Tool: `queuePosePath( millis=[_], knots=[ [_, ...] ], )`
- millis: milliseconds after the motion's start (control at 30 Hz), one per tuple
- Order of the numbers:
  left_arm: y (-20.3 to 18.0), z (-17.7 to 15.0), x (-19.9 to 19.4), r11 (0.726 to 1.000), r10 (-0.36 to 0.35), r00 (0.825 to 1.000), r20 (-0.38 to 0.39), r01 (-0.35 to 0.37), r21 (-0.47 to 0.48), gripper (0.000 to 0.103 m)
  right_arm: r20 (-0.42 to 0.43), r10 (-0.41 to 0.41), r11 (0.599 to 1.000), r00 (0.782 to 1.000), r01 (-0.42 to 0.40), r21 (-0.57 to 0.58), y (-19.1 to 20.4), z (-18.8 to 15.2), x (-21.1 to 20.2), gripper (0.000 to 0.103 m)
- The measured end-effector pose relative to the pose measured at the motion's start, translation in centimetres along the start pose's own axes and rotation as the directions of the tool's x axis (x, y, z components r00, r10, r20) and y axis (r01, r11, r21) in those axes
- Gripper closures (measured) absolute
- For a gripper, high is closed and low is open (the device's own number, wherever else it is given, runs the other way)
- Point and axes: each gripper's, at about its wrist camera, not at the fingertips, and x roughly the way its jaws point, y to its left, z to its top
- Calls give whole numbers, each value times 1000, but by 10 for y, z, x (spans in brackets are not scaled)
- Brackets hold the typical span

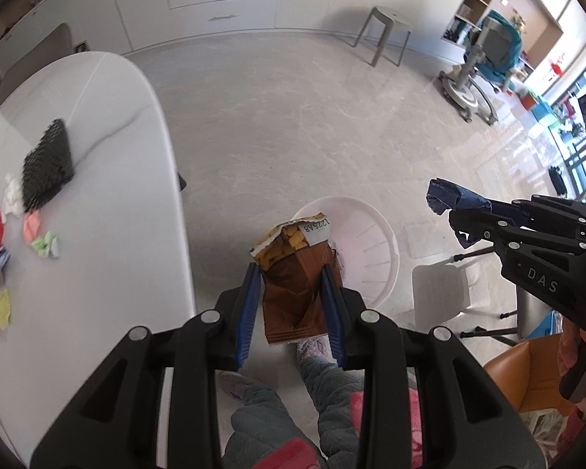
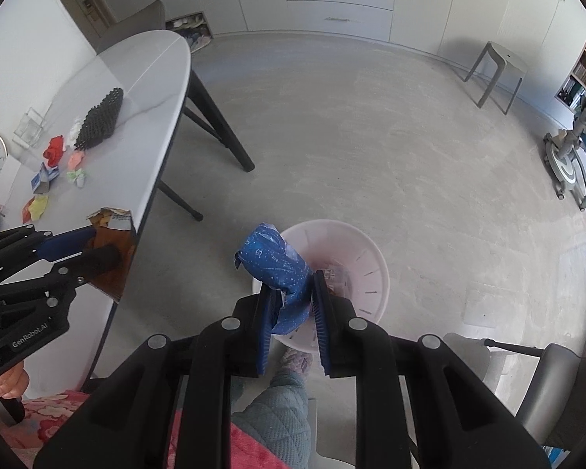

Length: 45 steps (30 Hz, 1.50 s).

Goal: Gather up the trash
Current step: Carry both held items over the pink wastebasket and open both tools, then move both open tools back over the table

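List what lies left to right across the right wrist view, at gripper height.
left gripper shut on the brown snack bag → blue wrapper in the right gripper → pink bin → grey chair

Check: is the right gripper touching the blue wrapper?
Touching. The right wrist view shows the right gripper with both fingers pressed against the blue wrapper, above the white bin.

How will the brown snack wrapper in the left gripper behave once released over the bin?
The brown snack wrapper, torn open and creased between the left gripper fingers, looks thin and light, so it would probably flutter. It may drift off the white bin.
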Motion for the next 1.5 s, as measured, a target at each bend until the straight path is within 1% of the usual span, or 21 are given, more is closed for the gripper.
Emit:
queuePosePath(
  millis=[100, 267, 367, 500, 567, 633, 733, 967, 1067, 1133, 1200, 1300, 1333, 1467, 1500],
  knots=[
    [-20, 9, 11, 999, -25, 1000, -16, 26, 35, 72, 4, -11, 1000, 1000, 11, 24, -14, 0, -1, 82],
    [-44, 24, 29, 996, -57, 997, -49, 60, 63, 72, 8, -30, 997, 1000, 29, 66, -39, -4, -4, 82],
    [-55, 30, 36, 995, -57, 997, -60, 62, 81, 72, 8, -35, 995, 999, 34, 89, -53, -6, -5, 82],
    [-67, 34, 43, 993, -59, 995, -76, 66, 98, 71, 5, -37, 994, 999, 36, 105, -62, -7, -4, 82],
    [-70, 34, 45, 993, -58, 995, -86, 66, 98, 65, 4, -38, 993, 999, 37, 113, -65, -7, -3, 82],
    [-74, 35, 46, 993, -50, 995, -86, 59, 100, 55, 3, -39, 992, 999, 38, 117, -66, -6, -2, 82],
    [-76, 34, 45, 994, -34, 996, -80, 42, 101, 47, 0, -40, 992, 999, 40, 122, -66, -5, 0, 82],
    [-77, 39, 42, 995, -17, 998, -65, 24, 97, 38, -7, -36, 992, 999, 37, 120, -69, -5, 3, 81],
    [-75, 38, 35, 996, -10, 999, -52, 15, 91, 36, -11, -34, 993, 999, 35, 115, -66, -5, 4, 81],
    [-72, 37, 30, 997, -4, 999, -43, 7, 79, 31, -14, -31, 993, 999, 33, 110, -65, -5, 5, 81],
    [-66, 35, 23, 998, 4, 1000, -28, -2, 58, 29, -18, -28, 994, 999, 29, 105, -63, -4, 7, 81],
    [-56, 34, 15, 999, 23, 1000, -19, -22, 28, 21, -25, -19, 995, 1000, 21, 95, -60, -3, 12, 80],
    [-51, 33, 12, 999, 32, 999, -13, -32, 11, 19, -27, -18, 996, 999, 21, 91, -58, -3, 13, 80],
    [-39, 31, 4, 998, 41, 999, -11, -41, -37, 17, -35, -8, 997, 999, 11, 80, -51, -3, 19, 80],
    [-34, 30, 2, 998, 45, 999, -8, -45, -48, 16, -37, -6, 997, 999, 9, 76, -49, -2, 21, 78]
  ],
)
